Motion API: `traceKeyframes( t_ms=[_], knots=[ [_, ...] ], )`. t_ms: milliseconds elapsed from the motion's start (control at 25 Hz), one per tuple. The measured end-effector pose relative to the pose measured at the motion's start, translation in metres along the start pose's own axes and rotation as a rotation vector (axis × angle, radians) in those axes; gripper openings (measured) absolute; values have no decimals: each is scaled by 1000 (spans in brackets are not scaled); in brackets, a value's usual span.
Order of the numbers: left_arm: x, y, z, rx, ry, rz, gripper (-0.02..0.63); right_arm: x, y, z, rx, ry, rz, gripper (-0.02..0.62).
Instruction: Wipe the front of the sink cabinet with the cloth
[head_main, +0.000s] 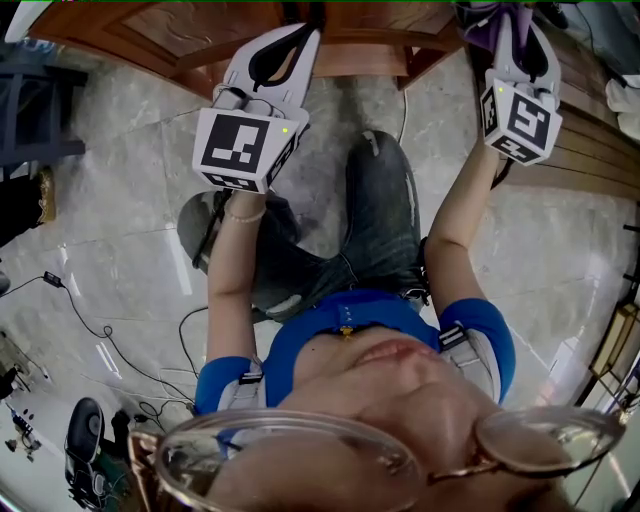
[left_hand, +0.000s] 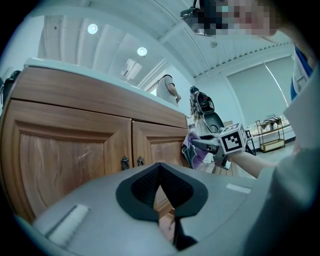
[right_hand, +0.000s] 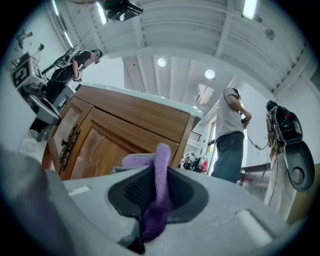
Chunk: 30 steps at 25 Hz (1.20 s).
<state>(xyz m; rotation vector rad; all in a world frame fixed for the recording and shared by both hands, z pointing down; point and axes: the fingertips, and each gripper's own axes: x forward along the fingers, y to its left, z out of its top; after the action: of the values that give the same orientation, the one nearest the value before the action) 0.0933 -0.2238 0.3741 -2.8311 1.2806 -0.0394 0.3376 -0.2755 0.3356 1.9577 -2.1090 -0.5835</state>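
Cloth (right_hand: 157, 195) is pinched tight in right gripper (head_main: 512, 20), up at the right end of the cabinet (left_hand: 75, 145) front. Left gripper (left_hand: 160, 167) closed, empty, short of the cabinet doors. Wiping looks barely started; most of the front probably left.

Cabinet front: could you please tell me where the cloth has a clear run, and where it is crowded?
The left door's flat panel is bare, bordered by its raised frame and the two dark handles at the seam. Crowded: the right door's far edge, where the right gripper holds the purple cloth.
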Motion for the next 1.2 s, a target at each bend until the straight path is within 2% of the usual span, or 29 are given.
traceKeyframes(
  t_ms=[120,280,440,1200],
  knots=[
    [0,0,-1,14,-3,5,1,-2,2,-12,9,16,-4,58],
    [0,-1,2,-3,9,12,0,-2,3,-12,8,16,-14,58],
    [1,2,-3,16,18,18,0,-2,10,-9,11,17,-1,57],
    [1,3,-14,27,49,13,2,12,97,28,41,-55,193,57]
  ],
)
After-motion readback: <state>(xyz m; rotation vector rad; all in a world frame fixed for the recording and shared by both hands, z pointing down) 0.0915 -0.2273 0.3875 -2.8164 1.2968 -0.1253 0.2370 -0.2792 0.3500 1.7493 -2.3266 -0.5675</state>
